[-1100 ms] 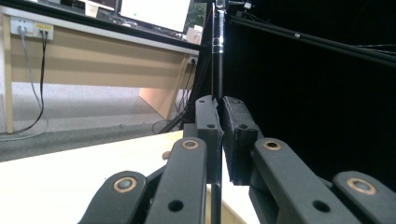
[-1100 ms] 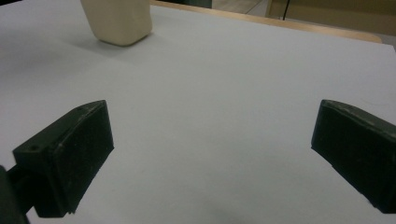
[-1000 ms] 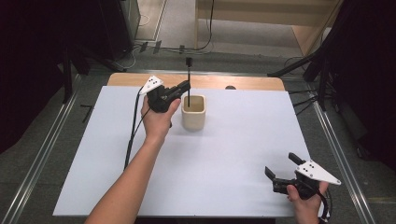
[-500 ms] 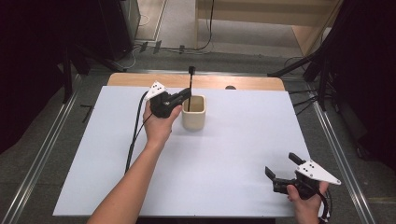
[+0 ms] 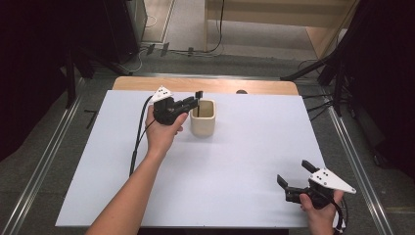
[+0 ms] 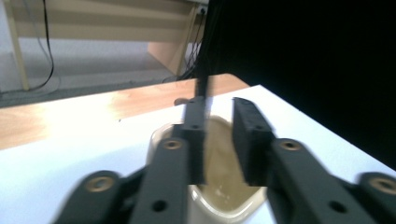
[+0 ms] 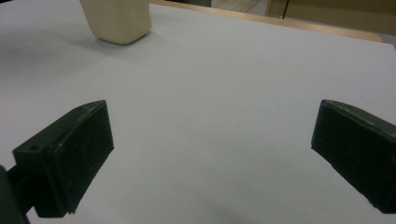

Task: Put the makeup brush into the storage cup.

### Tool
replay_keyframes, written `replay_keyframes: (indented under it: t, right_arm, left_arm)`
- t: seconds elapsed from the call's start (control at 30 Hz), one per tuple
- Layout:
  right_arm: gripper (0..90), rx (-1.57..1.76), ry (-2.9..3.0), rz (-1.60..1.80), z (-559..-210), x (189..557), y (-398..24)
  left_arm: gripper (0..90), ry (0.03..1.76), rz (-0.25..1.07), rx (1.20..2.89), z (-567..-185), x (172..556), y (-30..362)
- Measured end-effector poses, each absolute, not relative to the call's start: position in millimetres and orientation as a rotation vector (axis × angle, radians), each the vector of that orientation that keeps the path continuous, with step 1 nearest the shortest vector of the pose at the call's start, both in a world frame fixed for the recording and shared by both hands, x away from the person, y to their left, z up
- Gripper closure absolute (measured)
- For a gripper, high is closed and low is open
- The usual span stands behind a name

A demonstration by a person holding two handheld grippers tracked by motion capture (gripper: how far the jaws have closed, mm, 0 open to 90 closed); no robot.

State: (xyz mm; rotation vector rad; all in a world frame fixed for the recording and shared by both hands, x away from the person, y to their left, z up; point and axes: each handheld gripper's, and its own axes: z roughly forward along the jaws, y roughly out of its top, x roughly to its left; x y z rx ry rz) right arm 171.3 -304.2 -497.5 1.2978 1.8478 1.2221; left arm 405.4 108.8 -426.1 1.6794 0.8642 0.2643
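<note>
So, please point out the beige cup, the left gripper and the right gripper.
beige cup [image 5: 202, 126], high view, on its front wall.
left gripper [image 5: 196, 97], high view, between its fingertips.
right gripper [image 5: 295, 173], high view, between its fingertips.

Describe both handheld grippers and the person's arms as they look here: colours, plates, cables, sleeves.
Both grippers are black with two blocky jaws. The left gripper and right gripper each carry a white three-cornered plate with dark dots. Black cables trail from both. The forearms are bare, no sleeves.

The high view looks forward and down over the whole white-covered table, the left gripper view sits close above the squat cream cup, somewhat blurred, and the right gripper view skims low toward that same cup, farther off.
</note>
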Motion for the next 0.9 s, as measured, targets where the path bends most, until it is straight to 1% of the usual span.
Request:
replay_keyframes:
  t: [0.13,0.2,0.23,0.33,0.37,0.4,0.43,0.7,0.9]
  right_arm:
    - [0.0,1.295,1.849,1.221,-497,171,-304]
    - [0.0,1.296,1.848,1.219,-497,171,-304]
    - [0.0,1.298,1.847,1.221,-497,171,-304]
    - [0.0,1.296,1.844,1.221,-497,171,-305]
    - [0.0,1.296,1.843,1.224,-497,171,-305]
    - [0.0,1.297,1.841,1.225,-497,172,-305]
    - [0.0,1.296,1.842,1.224,-497,172,-305]
    - [0.0,1.292,1.840,1.223,-497,171,-305]
    - [0.0,1.291,1.841,1.221,-497,171,-304]
  left_arm:
    - [53.6,0.874,0.243,1.712,-423,403,116]
    - [41.6,0.874,0.287,1.724,-422,399,119]
    - [37.6,0.872,0.298,1.730,-421,397,122]
    - [21.4,0.852,0.260,1.728,-421,395,129]
    - [10.9,0.834,0.230,1.725,-422,395,132]
    - [3.1,0.814,0.204,1.726,-422,394,134]
    - [0.0,0.809,0.199,1.720,-422,393,136]
    - [0.0,0.757,0.263,1.750,-419,376,144]
    - [0.0,0.738,0.281,1.755,-423,363,153]
